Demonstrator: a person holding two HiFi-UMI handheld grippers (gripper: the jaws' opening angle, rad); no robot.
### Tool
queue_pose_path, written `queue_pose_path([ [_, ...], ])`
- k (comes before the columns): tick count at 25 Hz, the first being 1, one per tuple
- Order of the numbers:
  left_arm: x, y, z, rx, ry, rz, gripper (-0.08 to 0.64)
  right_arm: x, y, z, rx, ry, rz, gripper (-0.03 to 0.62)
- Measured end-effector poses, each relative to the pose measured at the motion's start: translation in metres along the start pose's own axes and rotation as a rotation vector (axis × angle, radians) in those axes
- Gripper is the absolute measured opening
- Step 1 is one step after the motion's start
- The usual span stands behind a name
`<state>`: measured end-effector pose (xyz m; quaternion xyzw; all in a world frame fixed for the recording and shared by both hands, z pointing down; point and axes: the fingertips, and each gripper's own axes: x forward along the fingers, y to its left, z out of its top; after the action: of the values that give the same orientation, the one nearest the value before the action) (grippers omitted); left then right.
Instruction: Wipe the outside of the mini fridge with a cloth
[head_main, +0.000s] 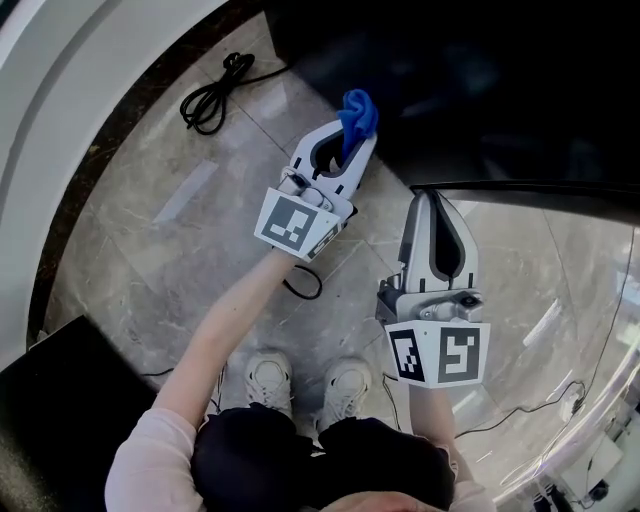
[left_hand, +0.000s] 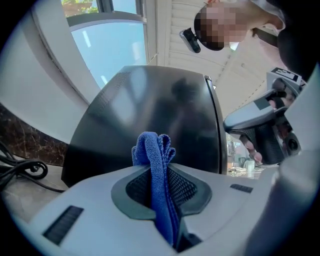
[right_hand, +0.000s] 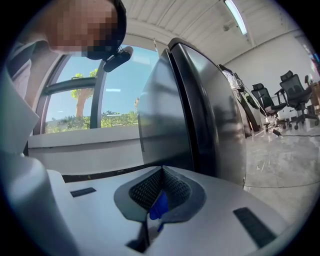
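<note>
The mini fridge (head_main: 480, 90) stands on the stone floor (head_main: 150, 230) straight ahead of the person, a dark box with a glossy door; in the left gripper view its black side panel (left_hand: 150, 110) fills the middle of the picture. A blue cloth (head_main: 358, 113) is bunched up at the fridge's near left corner, and whether it touches the panel I cannot tell. The left gripper (head_main: 352, 140) has its jaws pressed tight on the cloth, whose folded top sticks up past the pads (left_hand: 187, 187). The right gripper (head_main: 435, 205) is held just beside the door's near edge, jaws closed together. In the right gripper view a small blue sliver (right_hand: 159, 207) shows low in the slit between them, and what it is I cannot tell. A coiled black cable (head_main: 210, 95) lies on the floor to the left, well apart from the fridge. The person's white shoes (head_main: 268, 380) are below the grippers.
</note>
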<state>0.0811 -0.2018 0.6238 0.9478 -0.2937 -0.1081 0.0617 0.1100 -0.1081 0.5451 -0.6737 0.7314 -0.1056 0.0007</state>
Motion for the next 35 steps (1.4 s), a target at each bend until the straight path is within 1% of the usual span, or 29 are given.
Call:
queue_pose_path([
  [3, 0.000, -0.022, -0.001, -0.002, 0.001, -0.052, 0.060, -0.005, -0.007, 0.006, 0.014, -0.010, -0.012, 0.012],
  [5, 0.001, -0.031, 0.005, -0.021, -0.030, -0.055, 0.060, -0.011, -0.013, 0.011, 0.006, -0.018, -0.028, 0.012],
  [6, 0.000, -0.035, 0.004, -0.027, -0.030, -0.056, 0.060, -0.014, -0.017, 0.012, 0.003, -0.021, -0.036, 0.012],
  [8, -0.002, -0.044, -0.002, -0.022, 0.003, -0.071, 0.060, -0.019, -0.023, 0.013, -0.002, -0.020, -0.052, 0.012],
  [9, -0.002, -0.050, -0.002, -0.017, 0.004, -0.083, 0.060, -0.022, -0.026, 0.013, -0.004, -0.019, -0.059, 0.012],
  [12, 0.002, -0.074, 0.009, -0.001, -0.054, -0.126, 0.060, -0.028, -0.034, 0.013, -0.006, -0.015, -0.078, 0.012],
  [13, 0.002, -0.082, 0.009, 0.005, -0.059, -0.141, 0.060, -0.030, -0.036, 0.013, -0.005, -0.016, -0.083, 0.012],
  [16, 0.002, -0.102, 0.005, 0.014, -0.039, -0.175, 0.060, -0.036, -0.041, 0.019, -0.002, -0.025, -0.090, 0.012],
  [17, 0.002, -0.109, 0.004, 0.033, -0.028, -0.192, 0.060, -0.038, -0.042, 0.022, -0.003, -0.031, -0.091, 0.012],
  [20, 0.002, -0.129, -0.006, 0.124, 0.028, -0.263, 0.060, -0.045, -0.043, 0.030, -0.009, -0.049, -0.093, 0.012],
  [30, 0.005, -0.152, -0.010, 0.170, 0.066, -0.326, 0.060, -0.064, -0.044, 0.047, -0.023, -0.085, -0.098, 0.012],
  [32, 0.004, -0.153, -0.006, 0.148, 0.045, -0.317, 0.060, -0.066, -0.041, 0.049, -0.027, -0.090, -0.094, 0.012],
  [34, 0.000, -0.145, -0.001, 0.072, 0.019, -0.271, 0.060, -0.067, -0.039, 0.050, -0.030, -0.094, -0.092, 0.012],
  [35, -0.004, -0.137, -0.003, 0.027, 0.028, -0.238, 0.060, -0.067, -0.038, 0.050, -0.030, -0.094, -0.091, 0.012],
])
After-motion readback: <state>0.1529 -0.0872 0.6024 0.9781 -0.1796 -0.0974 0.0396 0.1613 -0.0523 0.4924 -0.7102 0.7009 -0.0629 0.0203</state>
